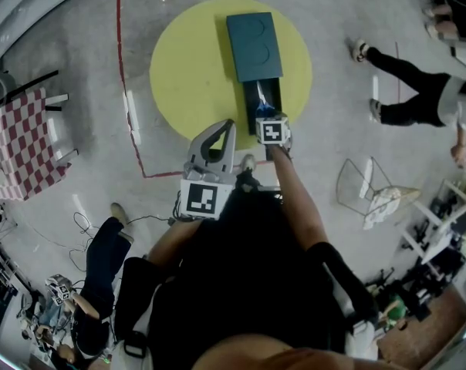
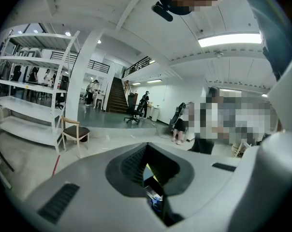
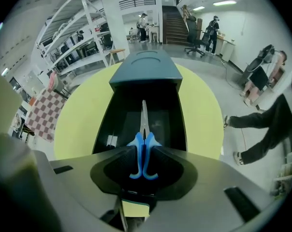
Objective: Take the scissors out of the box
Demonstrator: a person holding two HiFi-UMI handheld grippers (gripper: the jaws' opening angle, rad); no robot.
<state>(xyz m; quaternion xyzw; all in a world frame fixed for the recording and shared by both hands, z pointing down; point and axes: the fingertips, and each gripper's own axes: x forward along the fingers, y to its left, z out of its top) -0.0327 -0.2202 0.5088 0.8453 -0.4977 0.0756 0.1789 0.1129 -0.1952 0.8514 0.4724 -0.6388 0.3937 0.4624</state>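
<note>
A dark teal box [image 1: 253, 45] lies on a round yellow table [image 1: 187, 60], its black drawer [image 3: 119, 115] pulled out toward me. Blue-handled scissors [image 3: 143, 124] lie lengthwise in the drawer, blades pointing to the box lid [image 3: 146, 69]. My right gripper [image 3: 143, 151] points steeply down over the drawer, open, with the scissor handles between its jaws and not pressed. In the head view it [image 1: 268, 114] hangs over the drawer's near end, where a bit of the blue scissors [image 1: 261, 108] shows. My left gripper [image 1: 227, 126] hovers at the table's near edge, shut and empty, seen from its own camera [image 2: 148, 166].
The yellow table top [image 3: 199, 105] lies on both sides of the box. A red-checkered table [image 1: 17, 141] stands left, a wire chair [image 1: 368, 183] right. One person [image 1: 410, 91] stands at the right, another [image 1: 102, 276] at the lower left. Red tape [image 1: 125, 91] marks the floor.
</note>
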